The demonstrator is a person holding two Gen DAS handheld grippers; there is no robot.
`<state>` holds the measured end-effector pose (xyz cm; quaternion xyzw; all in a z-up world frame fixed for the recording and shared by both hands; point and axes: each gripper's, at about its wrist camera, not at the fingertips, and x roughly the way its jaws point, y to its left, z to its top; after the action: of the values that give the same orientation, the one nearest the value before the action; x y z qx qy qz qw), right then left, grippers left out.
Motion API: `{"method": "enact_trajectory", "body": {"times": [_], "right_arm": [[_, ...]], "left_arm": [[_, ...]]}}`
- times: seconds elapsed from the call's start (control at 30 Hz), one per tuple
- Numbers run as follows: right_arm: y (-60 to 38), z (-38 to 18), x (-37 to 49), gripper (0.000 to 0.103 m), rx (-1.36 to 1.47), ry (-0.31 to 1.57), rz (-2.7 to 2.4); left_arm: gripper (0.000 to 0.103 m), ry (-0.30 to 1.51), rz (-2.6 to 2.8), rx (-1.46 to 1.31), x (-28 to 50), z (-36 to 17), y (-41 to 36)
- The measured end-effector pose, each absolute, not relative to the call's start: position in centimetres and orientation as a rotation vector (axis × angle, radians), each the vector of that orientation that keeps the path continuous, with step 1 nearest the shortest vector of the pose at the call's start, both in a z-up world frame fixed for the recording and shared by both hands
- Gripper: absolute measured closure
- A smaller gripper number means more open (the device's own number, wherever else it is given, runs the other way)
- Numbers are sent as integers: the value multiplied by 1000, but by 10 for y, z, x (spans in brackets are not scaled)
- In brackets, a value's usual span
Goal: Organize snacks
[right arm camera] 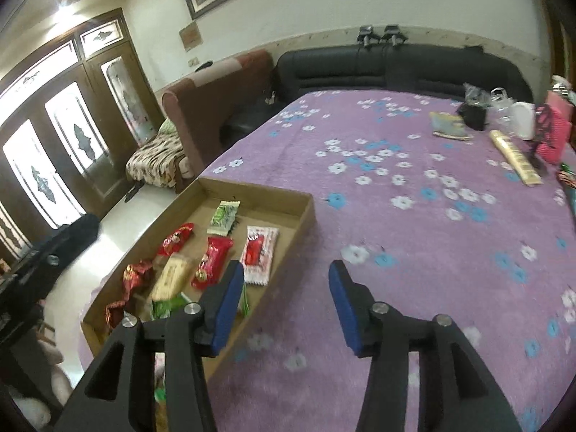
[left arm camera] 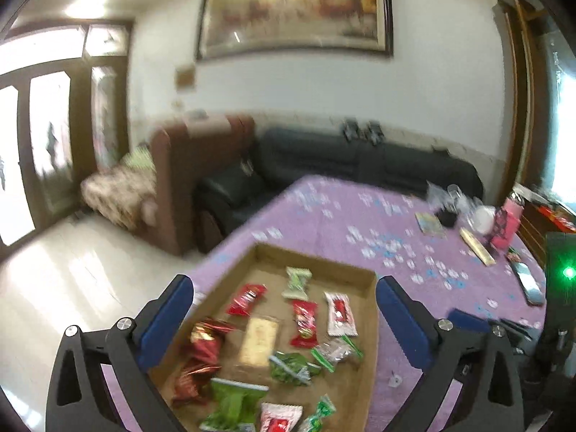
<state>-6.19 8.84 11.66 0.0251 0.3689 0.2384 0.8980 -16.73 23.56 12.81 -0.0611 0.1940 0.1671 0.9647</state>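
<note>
A shallow cardboard tray point(left arm camera: 370, 280) point(right arm camera: 298, 216) sits at the near left of the purple flowered tablecloth point(right arm camera: 414, 216). It holds several wrapped snacks: red packs point(left arm camera: 304, 322) point(right arm camera: 212, 261), a white and red pack point(left arm camera: 340, 313) point(right arm camera: 259, 248), a green and white pack point(left arm camera: 297, 282) point(right arm camera: 223, 216), a tan bar point(left arm camera: 259, 340) point(right arm camera: 171, 277) and green packs point(left arm camera: 234, 401). My left gripper point(left arm camera: 284, 318) is open and empty above the tray. My right gripper point(right arm camera: 284, 298) is open and empty over the tray's right wall and the cloth.
At the far right of the table lie a long tan snack box point(right arm camera: 514, 160), a small booklet point(right arm camera: 448, 126), a black pouch point(right arm camera: 473, 113), a white jar point(right arm camera: 522, 120) and a pink bag point(right arm camera: 552, 135). A black sofa point(right arm camera: 396, 68) and a brown armchair point(right arm camera: 212, 108) stand behind.
</note>
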Motion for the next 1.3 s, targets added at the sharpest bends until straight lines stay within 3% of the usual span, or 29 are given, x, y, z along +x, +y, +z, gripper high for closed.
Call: {"method": "enact_trajectory", "body": {"times": [0.13, 0.2, 0.5, 1.3], "right_arm": [[81, 119, -98, 50, 17, 705, 466], [81, 119, -114, 43, -10, 682, 458], [88, 116, -148, 37, -61, 671, 489], [98, 94, -143, 35, -72, 753, 479]], "left_arm": [[0, 360, 366, -70, -185, 133, 221], [1, 377, 364, -69, -187, 134, 218], [1, 450, 383, -92, -200, 126, 210], [1, 624, 325, -156, -183, 92, 216]]}}
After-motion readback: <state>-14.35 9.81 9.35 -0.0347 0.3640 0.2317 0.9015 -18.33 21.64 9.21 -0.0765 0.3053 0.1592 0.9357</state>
